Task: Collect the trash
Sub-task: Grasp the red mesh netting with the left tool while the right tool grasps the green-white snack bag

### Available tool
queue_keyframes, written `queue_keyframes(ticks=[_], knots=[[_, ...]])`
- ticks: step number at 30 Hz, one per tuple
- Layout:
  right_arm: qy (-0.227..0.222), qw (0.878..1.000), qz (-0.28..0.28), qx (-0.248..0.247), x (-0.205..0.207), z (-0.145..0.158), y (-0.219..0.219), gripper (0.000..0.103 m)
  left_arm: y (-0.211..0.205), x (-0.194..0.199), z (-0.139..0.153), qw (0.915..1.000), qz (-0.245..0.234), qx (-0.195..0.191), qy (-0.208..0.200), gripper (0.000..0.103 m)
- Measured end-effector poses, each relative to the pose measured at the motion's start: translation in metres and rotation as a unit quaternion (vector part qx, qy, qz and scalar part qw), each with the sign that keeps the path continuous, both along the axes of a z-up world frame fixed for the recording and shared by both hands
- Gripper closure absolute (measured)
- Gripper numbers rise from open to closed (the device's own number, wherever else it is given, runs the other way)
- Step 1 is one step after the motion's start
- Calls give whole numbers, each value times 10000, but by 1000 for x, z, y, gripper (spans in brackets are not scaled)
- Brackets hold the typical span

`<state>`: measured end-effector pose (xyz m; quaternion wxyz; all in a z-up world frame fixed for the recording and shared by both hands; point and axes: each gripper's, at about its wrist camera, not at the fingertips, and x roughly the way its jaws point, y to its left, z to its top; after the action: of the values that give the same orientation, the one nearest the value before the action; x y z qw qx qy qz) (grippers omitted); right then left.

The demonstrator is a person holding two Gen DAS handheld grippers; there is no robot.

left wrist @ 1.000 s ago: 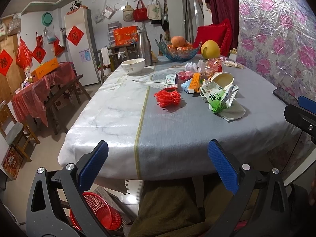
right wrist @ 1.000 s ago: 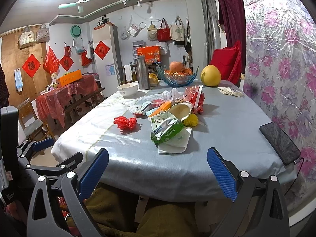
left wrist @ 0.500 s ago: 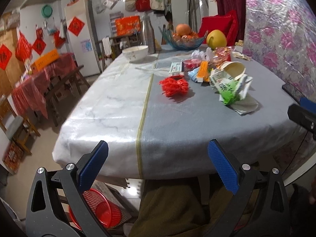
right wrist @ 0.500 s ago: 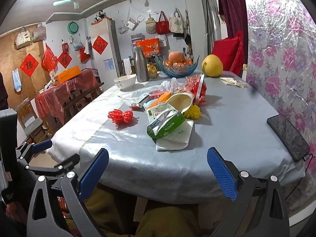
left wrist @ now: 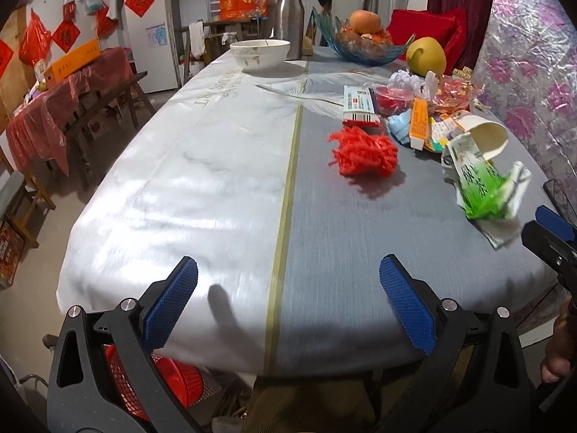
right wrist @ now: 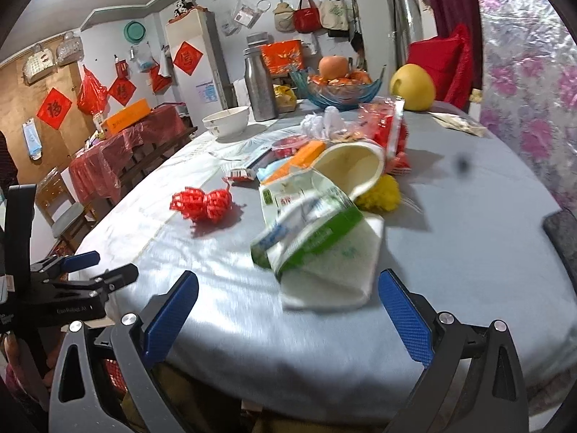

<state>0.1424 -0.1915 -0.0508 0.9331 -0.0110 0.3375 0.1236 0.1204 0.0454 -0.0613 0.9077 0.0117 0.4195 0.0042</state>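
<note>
Both my grippers have pushed in over the table [left wrist: 216,180] edge since a second ago. Right gripper [right wrist: 288,310], fingers apart and empty, now nears the green wrapper [right wrist: 306,234]; left gripper [left wrist: 288,303], also apart, faces the red net [left wrist: 364,151].

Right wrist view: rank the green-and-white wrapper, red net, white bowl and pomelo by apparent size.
1. green-and-white wrapper, nearest, so boosted
2. red net
3-4. white bowl and pomelo look alike; both far.
</note>
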Motion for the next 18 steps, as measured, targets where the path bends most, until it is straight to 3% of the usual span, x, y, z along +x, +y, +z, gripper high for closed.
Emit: queue_keyframes(ticks=[6,8,9,10,12,18], knots=[[476,9968,-62,645,43,-16,-3,6,-5,21,1,10000,-41,55,5,6],[504,9952,-39,834,47,-20,-4,29,-9,29,1,9999,-94,65,12,6],[515,9947,-16,886,49,-21,-6,57,-12,34,1,9999,-127,74,14,6],[565,9923,-2,1101,49,-22,-11,75,-16,39,2,9998,-189,77,12,6],[595,9874,21,1464,51,-24,-22,78,-23,47,4,9995,-316,61,-32,6],[521,9853,-71,1628,45,-21,-37,78,-50,84,3,9973,-727,104,1,6]])
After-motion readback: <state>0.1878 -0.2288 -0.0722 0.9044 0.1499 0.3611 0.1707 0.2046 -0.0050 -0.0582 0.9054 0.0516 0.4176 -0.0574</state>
